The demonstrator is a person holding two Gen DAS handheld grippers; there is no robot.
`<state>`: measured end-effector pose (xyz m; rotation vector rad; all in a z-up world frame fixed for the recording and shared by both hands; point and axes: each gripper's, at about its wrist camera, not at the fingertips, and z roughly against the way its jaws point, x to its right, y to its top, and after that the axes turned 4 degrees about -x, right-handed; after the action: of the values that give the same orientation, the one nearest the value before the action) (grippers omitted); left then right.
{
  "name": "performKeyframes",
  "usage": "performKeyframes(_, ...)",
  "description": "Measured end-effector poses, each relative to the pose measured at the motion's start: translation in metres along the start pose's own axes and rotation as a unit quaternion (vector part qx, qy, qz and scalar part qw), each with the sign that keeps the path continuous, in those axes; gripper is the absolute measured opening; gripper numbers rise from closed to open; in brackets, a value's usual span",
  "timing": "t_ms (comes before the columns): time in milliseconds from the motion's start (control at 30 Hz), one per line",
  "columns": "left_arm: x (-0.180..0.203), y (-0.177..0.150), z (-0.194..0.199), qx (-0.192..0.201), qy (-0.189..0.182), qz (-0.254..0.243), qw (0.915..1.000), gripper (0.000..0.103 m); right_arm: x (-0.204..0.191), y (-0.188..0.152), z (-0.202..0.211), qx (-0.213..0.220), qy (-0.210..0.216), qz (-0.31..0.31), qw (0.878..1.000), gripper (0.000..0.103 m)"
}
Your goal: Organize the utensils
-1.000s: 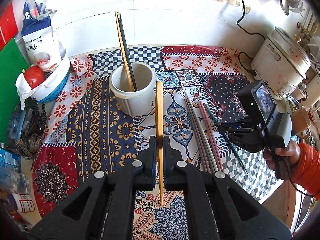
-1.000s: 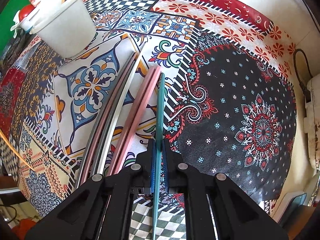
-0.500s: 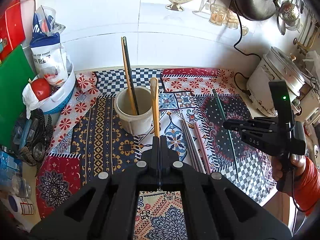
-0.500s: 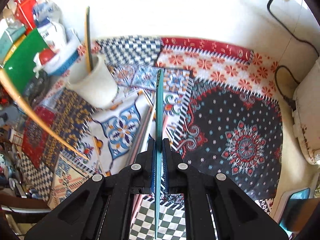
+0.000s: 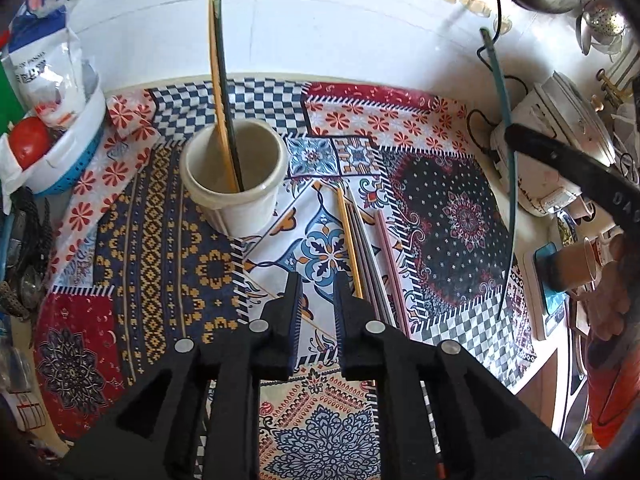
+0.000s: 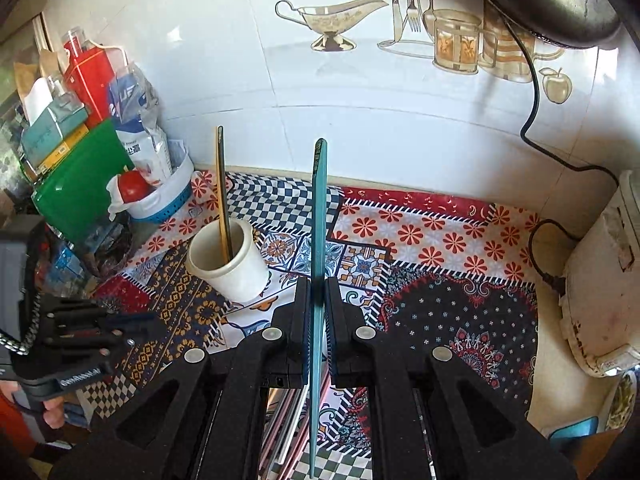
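The teal chopstick's [image 6: 319, 264] lower end runs out of the right wrist view's bottom edge, and the loose chopsticks [image 5: 370, 256] on the table [image 5: 160, 248] slip under the left gripper's [image 5: 316, 300] fingers, ends hidden. Right gripper [image 6: 318, 304], angled down, is clamped tight on that teal stick, tip up against the far wall. Left gripper tilts steeply down; its jaws have just been opening, nothing between them. Two chopsticks stand in the white cup [image 5: 232, 176], far left.
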<state>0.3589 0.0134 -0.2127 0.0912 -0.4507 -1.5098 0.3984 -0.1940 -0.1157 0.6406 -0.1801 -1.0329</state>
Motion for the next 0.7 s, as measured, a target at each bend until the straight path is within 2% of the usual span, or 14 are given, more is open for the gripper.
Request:
performKeyframes(133,0.020,0.008,-0.040,-0.040,-0.002,-0.023,0.9989,0.017,0.014,-0.002,0.004,0.003,-0.004,-0.011,1.000,0.006)
performKeyframes(367,0.039,0.022,-0.112,-0.100,0.017,-0.043,0.9939,0.017,0.037,-0.011,0.007,0.003,-0.009,-0.031,0.999,0.006)
performKeyframes(567,0.044,0.031,-0.143,-0.117,0.050,-0.057,0.9903,0.017,0.056,-0.016,0.007,-0.001,-0.008,-0.050,0.999,0.006)
performKeyframes(700,0.045,0.035,-0.152,-0.117,0.058,-0.058,0.9898,0.017,0.060,-0.016,0.007,-0.001,-0.006,-0.053,0.999,0.006)
